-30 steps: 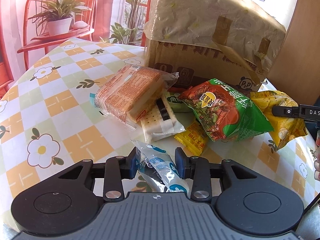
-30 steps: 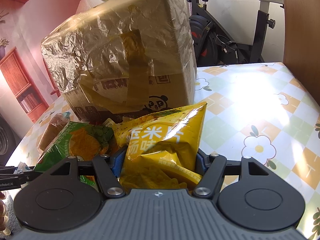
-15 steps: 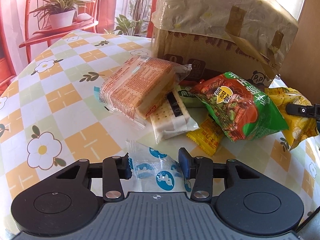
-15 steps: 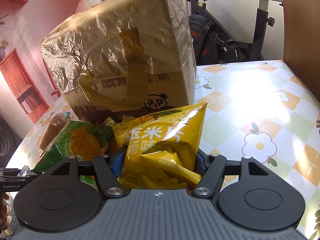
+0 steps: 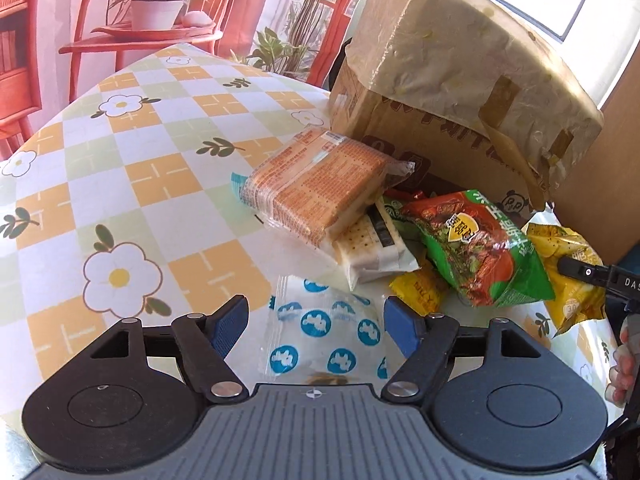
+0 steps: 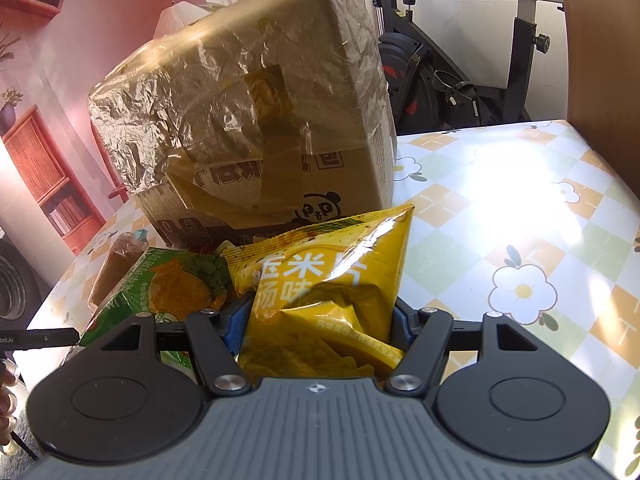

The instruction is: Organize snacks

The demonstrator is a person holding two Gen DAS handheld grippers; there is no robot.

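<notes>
In the left wrist view my left gripper (image 5: 316, 320) is open. A white packet with blue dots (image 5: 328, 340) lies flat on the table between its fingers, untouched. Beyond it lie an orange cracker pack (image 5: 316, 184), a white cracker pack (image 5: 372, 246), a small yellow packet (image 5: 418, 296), a green-and-red chip bag (image 5: 476, 248) and a yellow chip bag (image 5: 568, 280). In the right wrist view my right gripper (image 6: 318, 320) is shut on the yellow chip bag (image 6: 328, 280). The green bag (image 6: 168, 284) lies to its left.
A large cardboard box (image 5: 452, 92) wrapped in plastic stands behind the snacks, seen also in the right wrist view (image 6: 256, 128). The checked flower tablecloth (image 5: 120, 184) covers the table. An exercise bike (image 6: 460, 80) stands beyond the table's far edge.
My left gripper has opened and let go of the blue-dotted packet, which now lies flat on the table. My right gripper still holds the yellow bag in place.
</notes>
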